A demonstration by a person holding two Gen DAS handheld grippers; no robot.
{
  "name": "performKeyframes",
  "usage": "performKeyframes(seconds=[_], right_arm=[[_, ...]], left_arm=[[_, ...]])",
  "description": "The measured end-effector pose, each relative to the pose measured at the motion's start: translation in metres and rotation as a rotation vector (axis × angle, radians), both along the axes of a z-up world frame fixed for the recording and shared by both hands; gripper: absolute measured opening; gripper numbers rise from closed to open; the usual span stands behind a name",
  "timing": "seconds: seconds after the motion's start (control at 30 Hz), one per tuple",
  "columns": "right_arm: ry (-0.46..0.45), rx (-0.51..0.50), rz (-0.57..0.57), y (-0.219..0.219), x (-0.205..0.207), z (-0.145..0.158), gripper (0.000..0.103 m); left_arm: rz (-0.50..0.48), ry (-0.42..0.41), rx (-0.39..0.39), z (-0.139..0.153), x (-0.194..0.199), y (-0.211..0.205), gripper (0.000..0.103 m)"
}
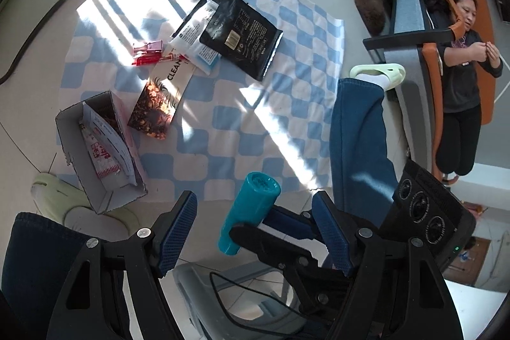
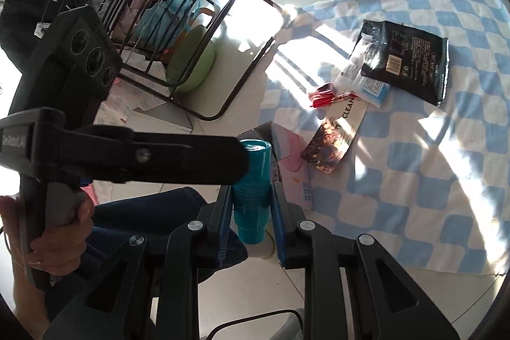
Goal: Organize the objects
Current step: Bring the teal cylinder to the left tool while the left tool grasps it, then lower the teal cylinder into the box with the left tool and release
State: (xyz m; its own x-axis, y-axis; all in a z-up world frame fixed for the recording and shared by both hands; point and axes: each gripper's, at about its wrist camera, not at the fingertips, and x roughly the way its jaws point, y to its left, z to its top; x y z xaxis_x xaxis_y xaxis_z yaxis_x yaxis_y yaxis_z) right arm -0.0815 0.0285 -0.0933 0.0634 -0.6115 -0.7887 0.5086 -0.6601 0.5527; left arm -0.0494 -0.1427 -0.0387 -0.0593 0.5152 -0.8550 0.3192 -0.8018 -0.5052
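Observation:
My right gripper is shut on a teal tube and holds it in the air; the tube also shows in the left wrist view, between the jaws of my open, empty left gripper. On the blue-and-white checked cloth lie a black pouch, a white packet, a red item, a "CLEAN" card and a dark patterned packet. An open cardboard box with sachets inside stands at the cloth's left edge.
A black metal rack with a green bowl stands on the tiled floor to the left. My legs in jeans and pale slippers flank the cloth. Another person sits far right.

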Motion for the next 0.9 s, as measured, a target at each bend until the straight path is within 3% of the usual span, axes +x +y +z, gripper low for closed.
performKeyframes(seconds=[0.03,0.1,0.13,0.2,0.27,0.3,0.33,0.4,0.6,0.67,0.73,0.9], right_arm=[[0.002,-0.002,0.012,-0.004,0.003,0.001,0.025],[0.011,0.005,0.035,-0.012,0.007,0.004,0.025],[0.014,0.012,0.045,-0.015,0.009,0.005,0.026],[0.020,0.033,0.048,-0.020,0.012,0.005,0.027],[0.010,0.059,0.053,-0.023,0.014,0.000,0.030],[0.019,0.101,0.051,-0.024,0.015,-0.005,0.043],[0.043,0.170,0.051,-0.025,0.017,-0.013,0.068],[0.120,0.327,0.058,-0.021,0.020,-0.035,0.085],[0.454,0.611,0.192,0.022,0.045,-0.092,0.085],[0.461,0.693,0.273,0.030,0.048,-0.111,0.085],[0.418,0.746,0.260,0.035,0.042,-0.122,0.084],[0.425,0.667,0.220,0.032,0.037,-0.103,0.085]], left_arm=[[0.001,0.005,-0.008,0.001,0.002,-0.001,0.062],[0.024,0.004,-0.004,0.001,0.007,-0.006,0.025],[0.036,-0.006,-0.017,0.000,0.010,-0.011,0.021],[0.069,-0.016,-0.050,0.000,0.015,-0.020,0.021],[0.097,-0.022,-0.153,0.004,0.020,-0.030,0.021],[0.109,-0.036,-0.186,0.003,0.022,-0.037,0.021],[0.132,-0.052,-0.206,0.000,0.025,-0.045,0.021],[0.181,-0.078,-0.238,-0.004,0.033,-0.061,0.021],[0.291,-0.148,-0.350,-0.011,0.049,-0.083,0.020],[0.313,-0.185,-0.363,-0.014,0.047,-0.082,0.021],[0.324,-0.199,-0.375,-0.016,0.042,-0.082,0.021],[0.393,-0.182,-0.278,-0.020,0.041,-0.090,0.021]])
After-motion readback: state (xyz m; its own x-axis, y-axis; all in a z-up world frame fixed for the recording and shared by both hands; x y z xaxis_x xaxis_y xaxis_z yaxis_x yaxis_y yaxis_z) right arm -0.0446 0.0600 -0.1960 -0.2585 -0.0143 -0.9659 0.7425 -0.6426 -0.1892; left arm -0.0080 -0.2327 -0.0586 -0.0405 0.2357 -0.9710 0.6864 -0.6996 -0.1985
